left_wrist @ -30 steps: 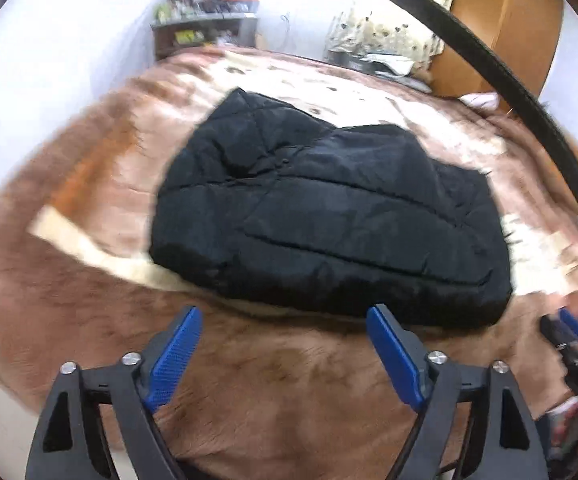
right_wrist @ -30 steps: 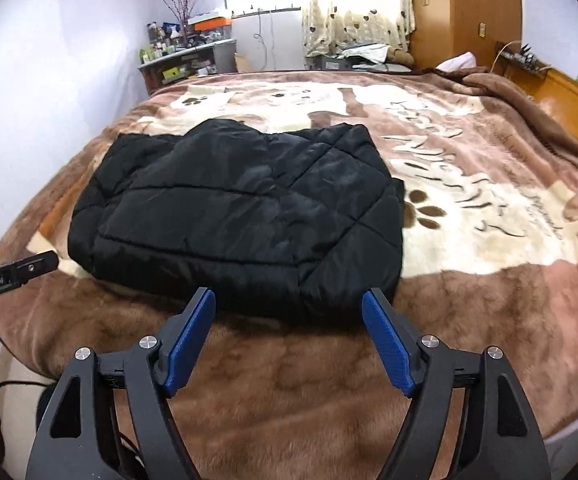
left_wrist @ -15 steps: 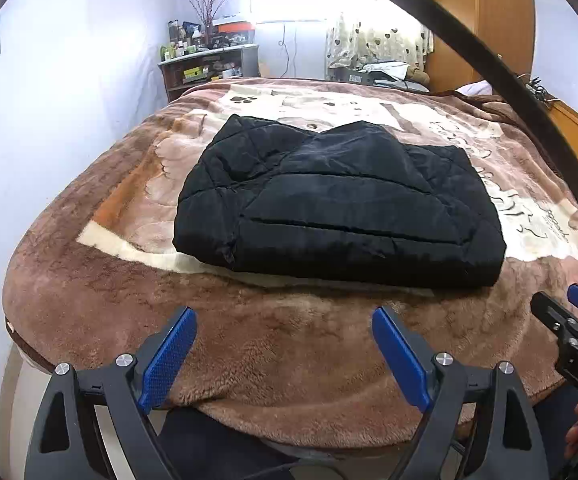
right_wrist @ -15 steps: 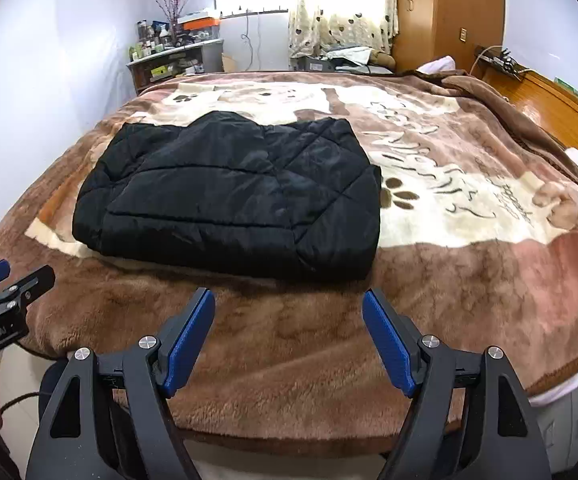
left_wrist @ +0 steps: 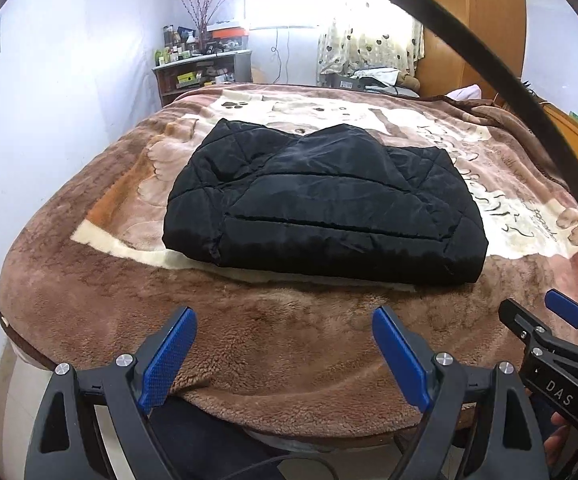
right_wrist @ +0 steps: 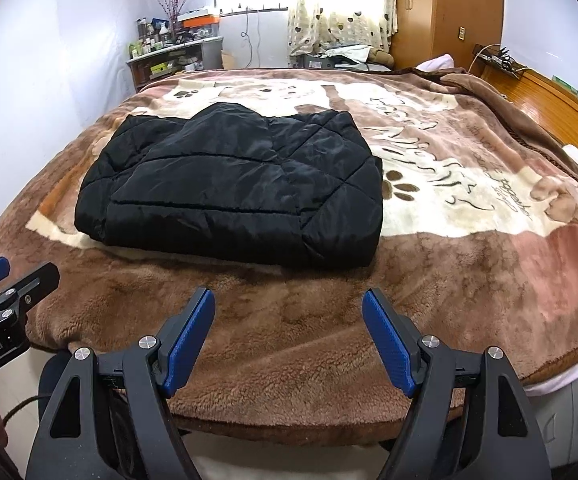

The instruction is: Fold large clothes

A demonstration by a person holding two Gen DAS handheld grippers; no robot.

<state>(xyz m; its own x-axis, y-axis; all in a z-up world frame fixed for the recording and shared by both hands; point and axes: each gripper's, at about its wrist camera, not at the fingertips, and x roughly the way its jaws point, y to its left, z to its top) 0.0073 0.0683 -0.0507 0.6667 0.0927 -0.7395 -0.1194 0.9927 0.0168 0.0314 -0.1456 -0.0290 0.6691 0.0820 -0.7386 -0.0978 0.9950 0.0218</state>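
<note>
Left claw (left_wrist: 285,356) wide apart, nothing between the blue pads, sits over the near edge of the blanket (left_wrist: 289,340); its lower frame is cut off by the picture bottom. Ahead of it and well apart lies the black quilted jacket (left_wrist: 325,208), folded into a flat bundle on the blanket, near fold facing the claw. Layers underneath the jacket are hidden, sleeves can't be made out. Far left beyond the jacket, a cluttered shelf (left_wrist: 203,74), items too small to tell. A dark curved band crosses the upper right of the left view, can't tell what it is. Right claw (right_wrist: 289,336) also wide apart, holding nothing, over the same near blanket edge; in the left view only its tip shows at the right edge. Jacket lies ahead and a bit left of the right claw, well apart. Right of the jacket, paw prints and blurred script on the blanket, not readable. Far right, a wooden headboard (right_wrist: 561,108), partly cut off. Curtain (right_wrist: 345,8) behind is washed out by window light.
</note>
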